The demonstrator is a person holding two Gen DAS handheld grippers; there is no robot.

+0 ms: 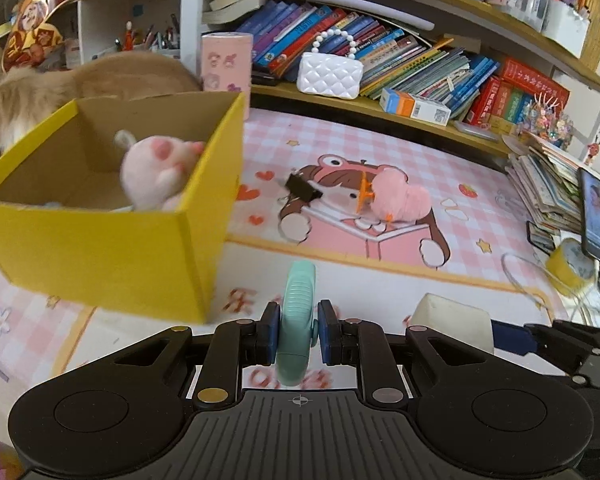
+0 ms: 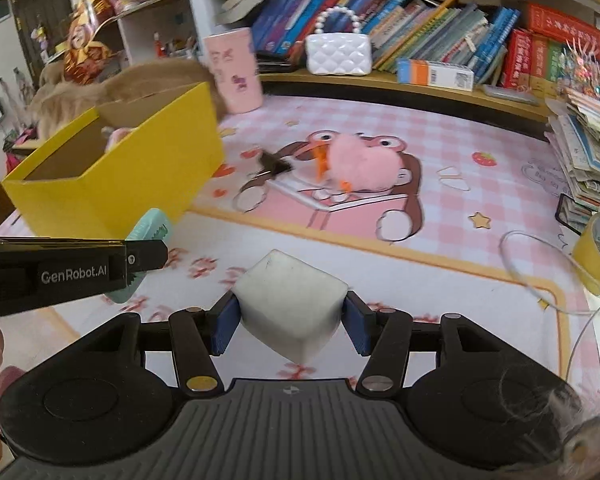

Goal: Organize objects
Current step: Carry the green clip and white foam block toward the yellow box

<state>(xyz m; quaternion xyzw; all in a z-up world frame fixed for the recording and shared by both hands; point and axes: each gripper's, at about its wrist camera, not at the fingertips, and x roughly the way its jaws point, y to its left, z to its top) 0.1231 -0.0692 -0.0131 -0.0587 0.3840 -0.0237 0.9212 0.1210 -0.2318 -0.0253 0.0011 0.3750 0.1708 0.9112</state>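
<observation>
Left gripper (image 1: 299, 332): clamped on a mint-green tape dispenser (image 1: 297, 320), held above the surface (image 1: 380, 280).
Right gripper (image 2: 292, 326): closed around a white block (image 2: 290, 304).
Yellow box (image 1: 100, 248): left, holding a pink plush paw (image 1: 156, 172).
Mat centre: black binder clip (image 1: 304, 189) beside a pink fluffy heart (image 1: 400, 200).

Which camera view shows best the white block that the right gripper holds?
The right wrist view is best: the white block sits whole and central there, shut between the right gripper pads. The left wrist view shows only part of the block low at the right edge, with the gripper body hiding its lower portion.
</observation>
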